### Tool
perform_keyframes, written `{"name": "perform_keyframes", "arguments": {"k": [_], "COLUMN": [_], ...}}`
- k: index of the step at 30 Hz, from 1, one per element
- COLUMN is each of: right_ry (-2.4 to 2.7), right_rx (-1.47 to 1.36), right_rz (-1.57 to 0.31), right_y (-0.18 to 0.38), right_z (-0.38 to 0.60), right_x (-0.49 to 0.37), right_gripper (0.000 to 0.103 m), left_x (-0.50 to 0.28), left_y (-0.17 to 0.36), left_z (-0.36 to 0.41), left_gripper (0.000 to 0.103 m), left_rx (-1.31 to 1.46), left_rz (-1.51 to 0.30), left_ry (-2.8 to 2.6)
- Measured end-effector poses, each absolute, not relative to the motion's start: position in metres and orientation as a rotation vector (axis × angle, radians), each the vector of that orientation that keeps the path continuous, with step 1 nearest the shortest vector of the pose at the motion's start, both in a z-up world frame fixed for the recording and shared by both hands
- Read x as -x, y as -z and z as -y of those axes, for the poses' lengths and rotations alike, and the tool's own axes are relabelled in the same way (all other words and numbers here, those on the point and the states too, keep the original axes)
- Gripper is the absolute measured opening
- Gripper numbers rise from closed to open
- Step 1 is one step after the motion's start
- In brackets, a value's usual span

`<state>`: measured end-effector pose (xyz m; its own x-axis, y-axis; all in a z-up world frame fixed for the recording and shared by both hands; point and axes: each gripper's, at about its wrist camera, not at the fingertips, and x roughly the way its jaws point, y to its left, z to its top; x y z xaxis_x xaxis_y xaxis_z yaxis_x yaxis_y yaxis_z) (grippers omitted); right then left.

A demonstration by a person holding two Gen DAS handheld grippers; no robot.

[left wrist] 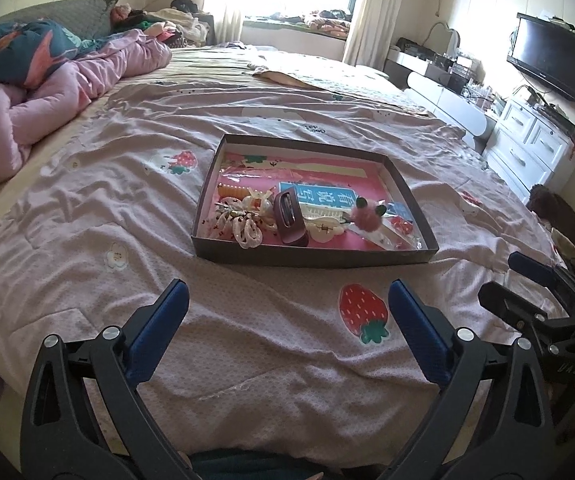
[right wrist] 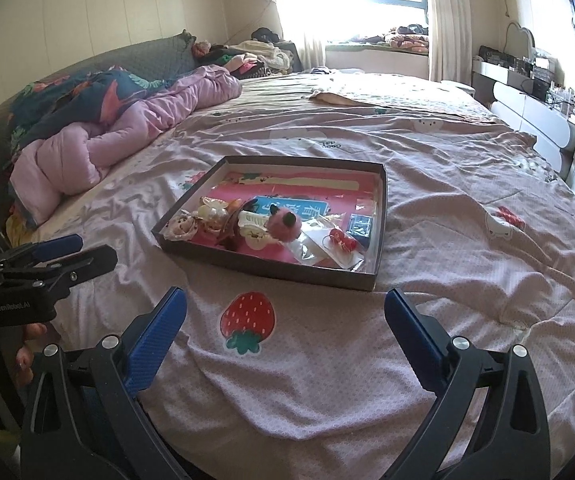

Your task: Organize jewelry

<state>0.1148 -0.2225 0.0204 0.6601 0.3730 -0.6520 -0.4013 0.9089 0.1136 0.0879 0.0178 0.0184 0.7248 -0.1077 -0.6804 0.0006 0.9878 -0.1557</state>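
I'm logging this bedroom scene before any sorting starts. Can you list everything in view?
box: one, dark, shallow, mid-bed
pompom clip: one, pink, dark ears, in box
claw clip: one, maroon, in box
scrunchies: a few, pale, spotted, box's left end
red charm: one, in clear bag, box's right end
bedsheet: one, pink, strawberry print
quilt: one, pink, bunched left
television: one, black, right wall
left gripper: open, blue pads
right gripper: open, blue pads

Bed (left wrist: 247, 360): shallow box (left wrist: 407, 258), pink quilt (left wrist: 47, 112).
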Motion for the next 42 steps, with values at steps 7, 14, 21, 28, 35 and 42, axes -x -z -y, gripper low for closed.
{"name": "perform_keyframes", "arguments": {"k": [7, 14, 21, 28, 35, 42], "right_ry": [-0.433, -0.434, -0.435, -0.434, -0.434, -0.435], "right_rx": [0.032, 0.03, 0.032, 0.033, 0.033, 0.034], "right_rz": [-0.724, -0.724, -0.726, -0.725, -0.723, -0.725], "right_y": [-0.0224, -0.0234, -0.0225, -0.0229, -0.024, -0.0235], "right_z": [0.2236, 0.2252, 0.2245, 0.2245, 0.2253, 0.2248], "right_x": [-0.1127, -0.1141, -0.1143, -0.1143, -0.1144, -0.1143], "right_gripper": [0.096, 0.096, 0.096, 0.096, 0.096, 0.096], "left_x": [-0.086, -0.0862, -0.086, -0.0855, -0.0852, -0.0848], "left_y": [-0.0204, -0.0218, -0.0217, -0.0217, -0.0215, -0.0219], "left_z": [-0.0185, -0.0208, -0.0219, -0.0227, -0.0229, -0.0228], "left_gripper": [0.091, 0.092, 0.092, 0.092, 0.092, 0.091], "left_rx": [0.141, 0.146, 0.145, 0.144, 0.144, 0.139], "left_rz": [-0.757, -0.757, -0.76, -0.761, -0.758, -0.757], "left_ry": [0.054, 0.059, 0.053, 0.046, 0.046, 0.049]}}
